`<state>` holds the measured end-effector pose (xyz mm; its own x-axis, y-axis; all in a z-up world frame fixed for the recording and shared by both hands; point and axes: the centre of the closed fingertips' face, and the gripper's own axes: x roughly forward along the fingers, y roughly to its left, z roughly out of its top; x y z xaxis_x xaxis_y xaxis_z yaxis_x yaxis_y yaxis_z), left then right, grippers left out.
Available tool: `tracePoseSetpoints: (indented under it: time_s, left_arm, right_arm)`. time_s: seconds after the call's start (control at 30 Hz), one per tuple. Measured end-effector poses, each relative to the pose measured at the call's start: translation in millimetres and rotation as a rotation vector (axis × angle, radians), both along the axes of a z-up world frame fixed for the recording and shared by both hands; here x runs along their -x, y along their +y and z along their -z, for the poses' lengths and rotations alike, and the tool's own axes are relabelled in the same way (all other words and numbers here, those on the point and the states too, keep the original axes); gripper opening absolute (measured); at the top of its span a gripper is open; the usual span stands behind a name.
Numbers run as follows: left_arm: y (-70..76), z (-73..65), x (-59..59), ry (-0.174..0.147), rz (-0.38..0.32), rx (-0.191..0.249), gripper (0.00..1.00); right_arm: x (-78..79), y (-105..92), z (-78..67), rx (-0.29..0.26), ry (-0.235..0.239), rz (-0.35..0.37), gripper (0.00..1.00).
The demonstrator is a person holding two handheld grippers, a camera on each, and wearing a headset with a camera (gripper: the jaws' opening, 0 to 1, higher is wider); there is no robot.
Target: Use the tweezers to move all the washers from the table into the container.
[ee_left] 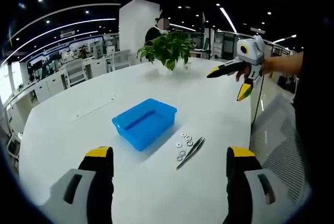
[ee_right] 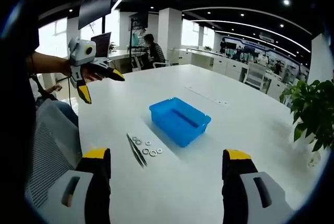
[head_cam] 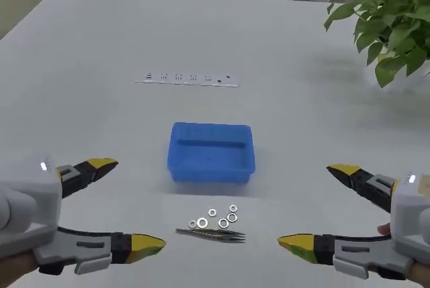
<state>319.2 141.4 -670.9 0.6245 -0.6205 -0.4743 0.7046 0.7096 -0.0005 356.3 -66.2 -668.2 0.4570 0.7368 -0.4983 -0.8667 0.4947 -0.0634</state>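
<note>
Several small metal washers (head_cam: 216, 218) lie in a loose cluster on the white table, just in front of the blue container (head_cam: 211, 152). Metal tweezers (head_cam: 211, 234) rest flat right beside them on the near side. The washers (ee_left: 183, 144) and tweezers (ee_left: 190, 152) lie ahead of my left gripper (ee_left: 169, 164), which is open with nothing between its jaws. My right gripper (ee_right: 164, 166) is open too, facing the washers (ee_right: 146, 148), tweezers (ee_right: 136, 150) and container (ee_right: 180, 120). In the head view the left gripper (head_cam: 125, 202) sits low left and the right gripper (head_cam: 316, 202) low right.
A potted green plant (head_cam: 393, 23) stands at the table's far right. A strip of power sockets (head_cam: 187, 79) is set in the table beyond the container. Office chairs stand past the far edge. A person (ee_right: 152, 49) sits at a distant desk.
</note>
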Motion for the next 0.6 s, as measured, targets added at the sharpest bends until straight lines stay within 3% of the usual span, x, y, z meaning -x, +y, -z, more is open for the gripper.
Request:
tracePoseSetpoints:
  time_s: [0.6]
  left_arm:
    - [-8.1, 16.9, -1.7, 0.041, 0.11, -0.051, 0.77]
  right_arm:
    - [-9.3, 5.8, 8.1, 0.056, 0.001, -0.086, 0.79]
